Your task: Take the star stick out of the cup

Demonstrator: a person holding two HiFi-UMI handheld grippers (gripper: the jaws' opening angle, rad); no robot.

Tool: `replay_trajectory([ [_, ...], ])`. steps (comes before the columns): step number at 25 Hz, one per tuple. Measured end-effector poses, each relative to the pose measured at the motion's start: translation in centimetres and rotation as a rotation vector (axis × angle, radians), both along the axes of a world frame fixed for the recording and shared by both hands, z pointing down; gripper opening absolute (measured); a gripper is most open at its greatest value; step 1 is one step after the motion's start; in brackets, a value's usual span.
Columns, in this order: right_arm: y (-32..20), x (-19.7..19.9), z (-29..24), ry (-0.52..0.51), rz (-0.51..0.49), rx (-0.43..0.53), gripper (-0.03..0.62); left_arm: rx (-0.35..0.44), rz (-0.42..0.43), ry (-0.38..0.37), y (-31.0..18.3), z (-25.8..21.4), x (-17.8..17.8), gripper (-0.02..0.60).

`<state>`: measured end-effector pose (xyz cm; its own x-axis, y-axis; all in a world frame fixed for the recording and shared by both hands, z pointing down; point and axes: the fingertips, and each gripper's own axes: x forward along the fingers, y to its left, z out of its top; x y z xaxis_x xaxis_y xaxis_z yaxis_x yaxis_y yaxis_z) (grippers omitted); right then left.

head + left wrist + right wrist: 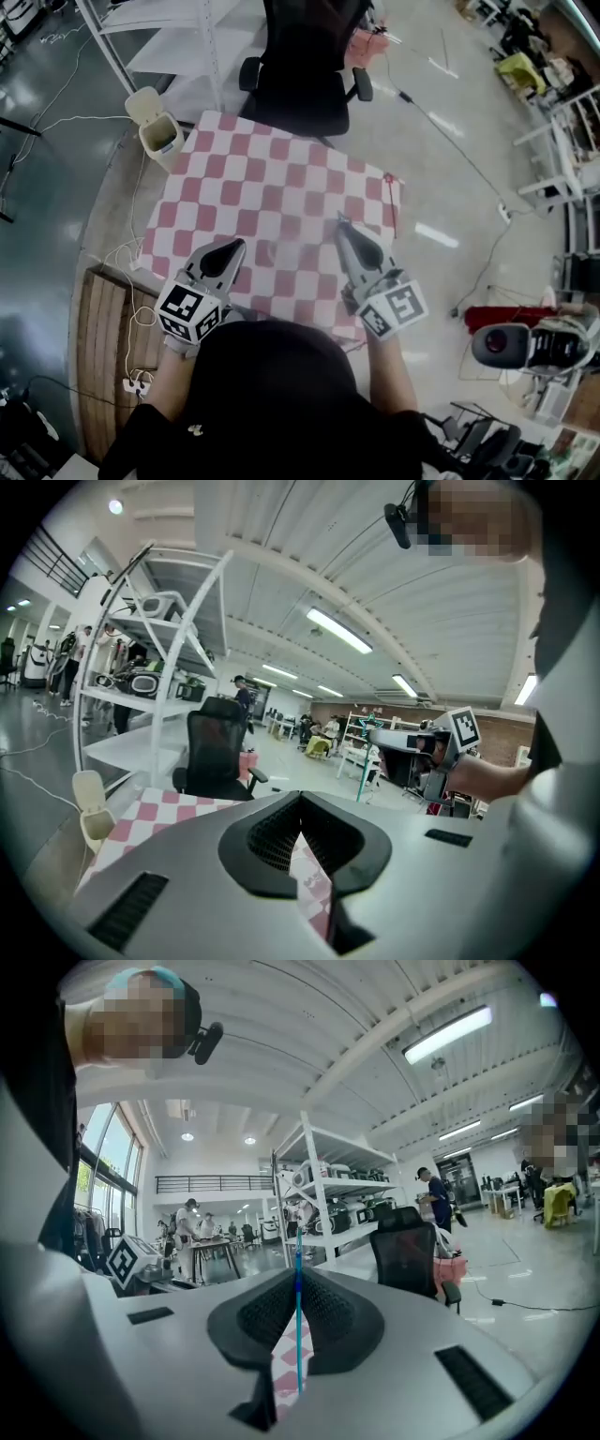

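Observation:
My right gripper is shut on a thin blue stick that stands upright between its pads. The left gripper view shows that stick hanging from the right gripper in the air, with a teal star at its top. My left gripper hovers over the near left of the red-and-white checked tablecloth, its jaws together and nothing between them. A faint glassy shape, perhaps the cup, stands on the cloth between the two grippers; I cannot make it out clearly.
A black office chair stands at the table's far side. A beige bin sits by the far left corner, with white shelving behind it. A wooden board and cables lie on the floor at the left.

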<state>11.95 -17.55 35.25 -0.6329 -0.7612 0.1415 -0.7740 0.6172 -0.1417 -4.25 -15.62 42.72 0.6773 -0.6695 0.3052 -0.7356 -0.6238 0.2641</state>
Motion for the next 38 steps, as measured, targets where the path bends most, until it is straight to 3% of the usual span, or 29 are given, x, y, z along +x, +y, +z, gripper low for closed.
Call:
replay_trajectory([
  [8,3.1,5.2,-2.5,0.004,0.156,0.042,0.029,0.034,0.103,0.028,-0.9,-1.6,3.3,0.041],
  [19,6.4,10.7,-0.7,0.012,0.334,0.02,0.029,0.05,0.203,0.041,-1.3,-2.0,6.9,0.041],
  [38,6.9,11.8,0.2,0.019,0.423,0.015,0.028,0.046,0.262,0.049,-1.9,-2.1,8.5,0.041],
])
